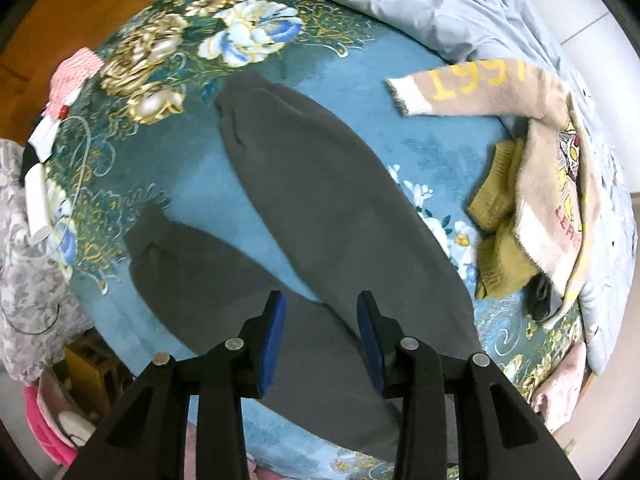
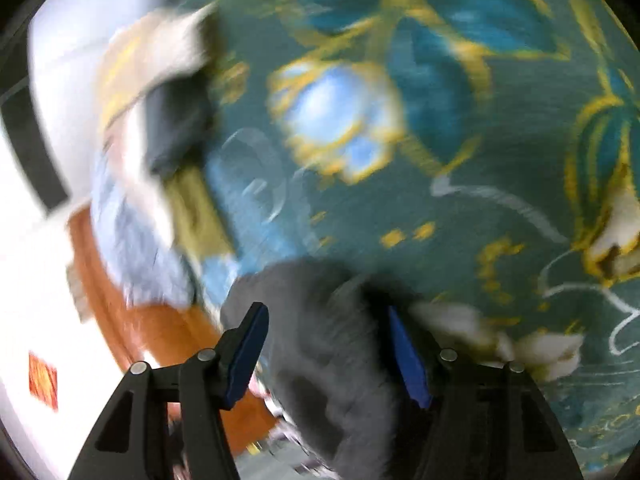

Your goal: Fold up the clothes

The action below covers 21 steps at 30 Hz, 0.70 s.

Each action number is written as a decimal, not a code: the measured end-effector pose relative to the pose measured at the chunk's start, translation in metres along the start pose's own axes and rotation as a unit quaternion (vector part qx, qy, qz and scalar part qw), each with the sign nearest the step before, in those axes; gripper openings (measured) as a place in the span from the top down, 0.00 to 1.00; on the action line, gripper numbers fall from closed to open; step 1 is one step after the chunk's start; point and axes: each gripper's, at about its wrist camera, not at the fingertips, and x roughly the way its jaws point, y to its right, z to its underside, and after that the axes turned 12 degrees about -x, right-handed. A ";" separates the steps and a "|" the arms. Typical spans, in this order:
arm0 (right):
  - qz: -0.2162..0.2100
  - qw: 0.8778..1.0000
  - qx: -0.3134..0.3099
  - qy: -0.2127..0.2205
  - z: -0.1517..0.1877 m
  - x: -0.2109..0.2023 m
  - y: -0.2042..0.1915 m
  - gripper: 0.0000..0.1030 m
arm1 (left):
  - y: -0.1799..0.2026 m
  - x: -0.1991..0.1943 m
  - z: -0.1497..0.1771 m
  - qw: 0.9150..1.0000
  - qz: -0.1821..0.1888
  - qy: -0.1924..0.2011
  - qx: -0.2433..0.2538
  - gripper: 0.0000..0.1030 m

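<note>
Grey trousers (image 1: 320, 216) lie spread on the floral bedspread (image 1: 360, 80), legs running from near to far-left. The left gripper (image 1: 322, 336) hovers spread over the crotch, fingers holding nothing. The right gripper (image 2: 326, 356), also parted, straddles grey cloth at a near edge; blur hides whether it touches. A beige sweater (image 1: 540, 152) lies far right.

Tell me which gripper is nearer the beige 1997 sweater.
Probably right: the right gripper has the beige sweater just ahead-left, though blurred. The left gripper sits over the grey trousers, sweater far right.
</note>
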 end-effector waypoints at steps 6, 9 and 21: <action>-0.021 0.999 0.041 0.017 -0.004 0.009 -0.008 0.81 | -0.012 0.002 0.017 0.999 -0.010 -0.003 -0.036 0.63; -0.024 0.999 -0.018 -0.014 -0.004 0.012 -0.039 0.90 | -0.010 0.008 0.023 0.999 -0.010 -0.015 -0.047 0.63; 0.010 0.998 -0.057 -0.025 -0.017 -0.015 -0.028 0.64 | 0.011 0.022 0.039 0.999 -0.011 -0.035 -0.034 0.63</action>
